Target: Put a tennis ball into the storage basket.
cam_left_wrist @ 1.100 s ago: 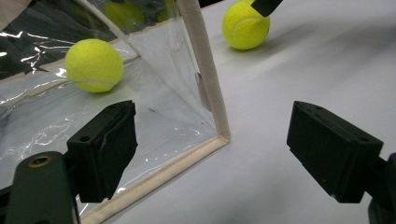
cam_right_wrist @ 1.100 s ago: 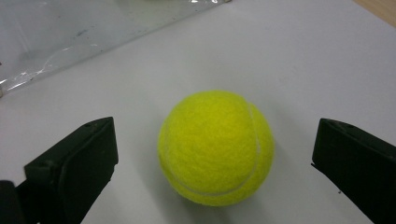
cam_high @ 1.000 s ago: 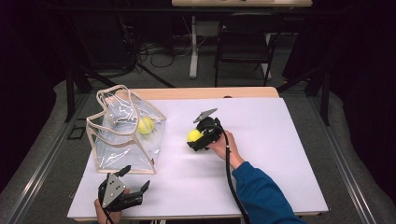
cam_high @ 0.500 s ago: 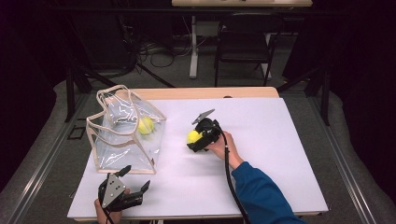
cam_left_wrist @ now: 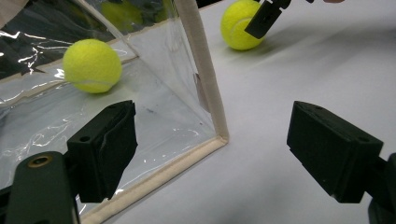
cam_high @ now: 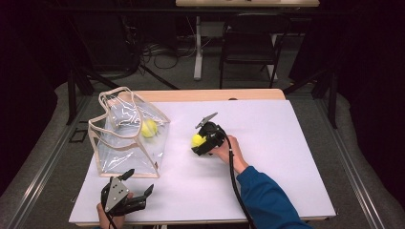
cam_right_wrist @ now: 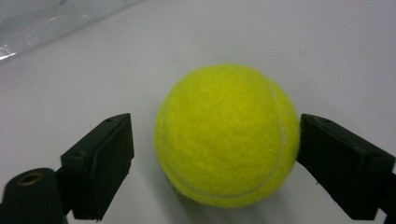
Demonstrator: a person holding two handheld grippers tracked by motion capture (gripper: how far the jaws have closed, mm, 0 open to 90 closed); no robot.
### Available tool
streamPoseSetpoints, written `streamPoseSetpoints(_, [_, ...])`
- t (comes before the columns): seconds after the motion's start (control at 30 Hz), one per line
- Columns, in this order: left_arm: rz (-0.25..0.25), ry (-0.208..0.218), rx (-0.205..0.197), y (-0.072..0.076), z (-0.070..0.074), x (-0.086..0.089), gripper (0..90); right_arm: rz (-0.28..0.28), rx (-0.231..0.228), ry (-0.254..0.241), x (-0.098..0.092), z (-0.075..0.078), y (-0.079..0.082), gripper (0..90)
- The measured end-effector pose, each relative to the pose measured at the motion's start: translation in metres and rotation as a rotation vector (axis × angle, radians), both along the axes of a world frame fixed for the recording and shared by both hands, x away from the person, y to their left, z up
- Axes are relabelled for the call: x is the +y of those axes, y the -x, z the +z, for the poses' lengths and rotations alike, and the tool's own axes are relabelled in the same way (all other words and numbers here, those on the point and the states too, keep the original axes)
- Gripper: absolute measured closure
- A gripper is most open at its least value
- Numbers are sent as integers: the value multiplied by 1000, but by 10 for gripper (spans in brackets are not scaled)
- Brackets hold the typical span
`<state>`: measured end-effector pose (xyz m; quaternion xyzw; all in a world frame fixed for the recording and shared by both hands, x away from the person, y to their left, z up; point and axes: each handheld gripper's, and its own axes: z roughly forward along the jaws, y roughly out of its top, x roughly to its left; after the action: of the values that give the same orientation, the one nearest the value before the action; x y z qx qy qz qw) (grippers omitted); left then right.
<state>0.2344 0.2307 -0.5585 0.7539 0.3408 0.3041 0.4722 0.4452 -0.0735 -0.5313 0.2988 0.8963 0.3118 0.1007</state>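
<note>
My right gripper (cam_right_wrist: pixel 215 158) sat open around an unbranded tennis ball (cam_right_wrist: pixel 227 134); my left gripper (cam_left_wrist: pixel 212 154) gaped, empty, beside the clear tote bag (cam_high: pixel 125 136).

white table (cam_high: pixel 286 157), clear bag (cam_high: pixel 126 138), tennis ball (cam_high: pixel 197 140)

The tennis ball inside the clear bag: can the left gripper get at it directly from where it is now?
Probably not. The left gripper, open, faces the clear bag from outside; its plastic wall stands before the tennis ball. It must go through the top opening.
</note>
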Motion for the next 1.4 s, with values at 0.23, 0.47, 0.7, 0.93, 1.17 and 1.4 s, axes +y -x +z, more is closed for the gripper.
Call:
streamPoseSetpoints(0.23, [-5,3,0,1,0,0,162,-12,15,15,0,-2,0,181])
streamPoseSetpoints(0.47, [0,-1,1,0,0,0,162,-19,6,14,-2,-2,-1,243])
streamPoseSetpoints(0.7, [-2,-2,1,1,1,0,162,-16,0,7,-3,-2,0,255])
streamPoseSetpoints(0.93, [-2,4,0,1,0,0,162,-13,-5,-8,-4,-1,2,257])
streamPoseSetpoints(1.17, [-1,5,0,1,1,0,162,-12,-29,-25,-7,7,7,258])
streamPoseSetpoints(1.4, [-1,-3,-6,2,1,0,162,-20,-64,-58,-11,16,12,260])
